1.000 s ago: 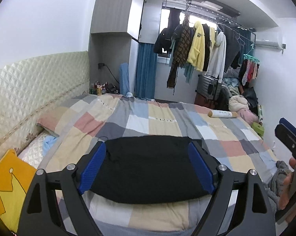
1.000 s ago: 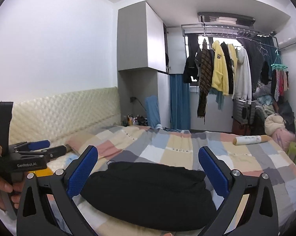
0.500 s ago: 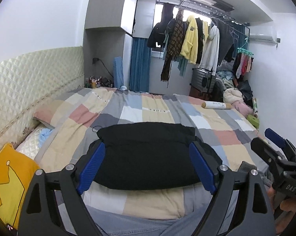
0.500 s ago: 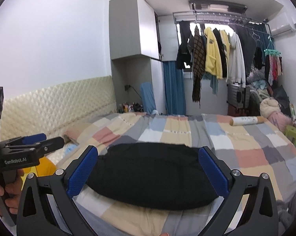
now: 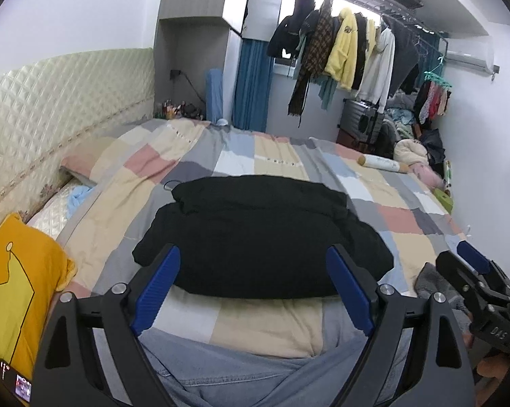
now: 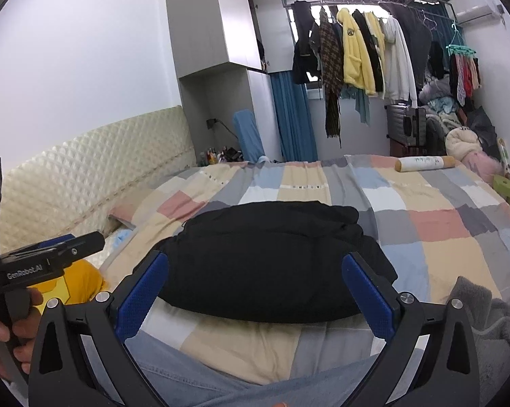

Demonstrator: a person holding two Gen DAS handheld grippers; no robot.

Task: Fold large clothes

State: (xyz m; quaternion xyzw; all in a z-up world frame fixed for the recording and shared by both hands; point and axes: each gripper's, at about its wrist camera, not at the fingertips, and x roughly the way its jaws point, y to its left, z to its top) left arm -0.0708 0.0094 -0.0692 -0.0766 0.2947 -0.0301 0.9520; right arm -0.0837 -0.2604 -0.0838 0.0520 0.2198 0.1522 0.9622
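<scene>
1. In the left wrist view we see our left gripper [image 5: 253,291] at the bottom of the frame, its blue-padded jaws spread wide with nothing between them.
2. In the right wrist view our right gripper [image 6: 255,295] fills the lower part of the frame the same way: jaws wide apart and holding nothing.
3. The black garment [image 5: 258,237] lies folded in a compact bundle at the centre of both frames, resting on the patchwork bedspread [image 5: 271,149]; an upper layer sits over a wider lower one.
4. Neither gripper touches the garment; it shows in the gap between each pair of fingers.
5. At the left edge of the right wrist view we see the left gripper from the side, held in a hand [image 6: 4,332].
6. At the lower left of the left wrist view lies a yellow pillow [image 5: 14,288], beside the quilted cream headboard [image 5: 51,101].
7. At the upper right of both frames, coats hang on a rack [image 6: 363,0] by the window, and a rolled cream cylinder [image 6: 424,163] lies on the bed's far right side.
8. Blue denim [image 5: 255,373] crosses the bottom of both frames, under our grippers.
</scene>
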